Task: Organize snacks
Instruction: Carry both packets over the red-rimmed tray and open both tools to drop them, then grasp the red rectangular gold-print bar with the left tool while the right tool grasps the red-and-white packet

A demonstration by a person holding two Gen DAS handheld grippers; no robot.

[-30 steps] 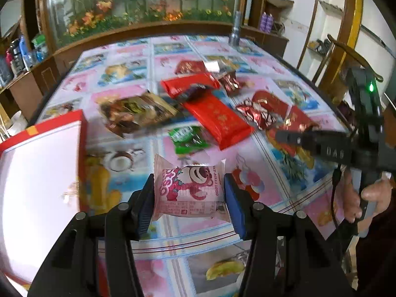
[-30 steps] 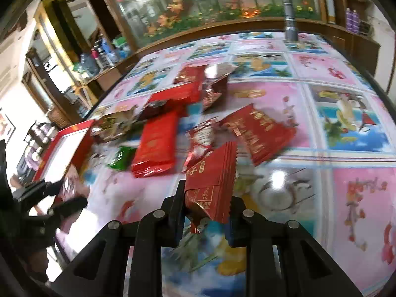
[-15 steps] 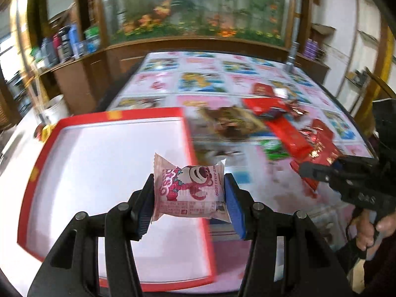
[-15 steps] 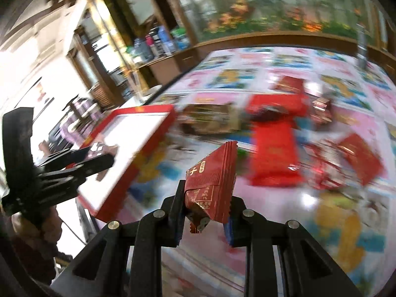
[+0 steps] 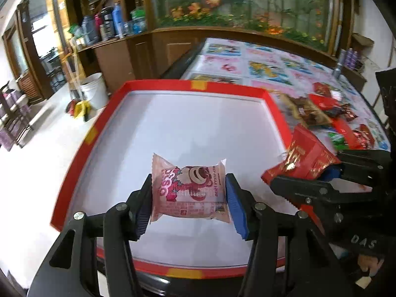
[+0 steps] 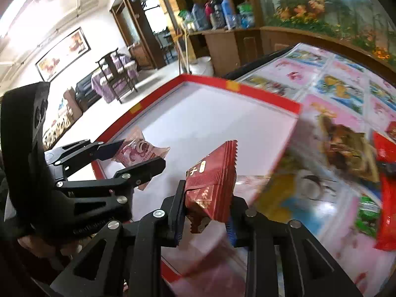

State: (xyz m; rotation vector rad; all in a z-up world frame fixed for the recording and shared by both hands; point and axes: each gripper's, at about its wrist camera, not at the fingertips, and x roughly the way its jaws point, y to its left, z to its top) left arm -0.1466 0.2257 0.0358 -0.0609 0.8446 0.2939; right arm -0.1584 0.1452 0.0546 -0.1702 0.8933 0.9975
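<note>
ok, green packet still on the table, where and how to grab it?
The green packet lies flat on the table, close beside a long red packet. Probably best from straight above, fingers across its narrow width at the middle. Its red-side edge looks crowded, so a low side approach would likely bump that packet. Both grippers are full now.

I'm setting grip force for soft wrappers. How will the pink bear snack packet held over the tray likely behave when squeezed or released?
The pink snack packet keeps its puffed pillow shape between the left gripper pads, so it is probably light and air-cushioned. Its glossy film looks slippery, and hard squeezing might crush the contents. Released, it would likely drop flat into the red-rimmed tray without rolling.
</note>
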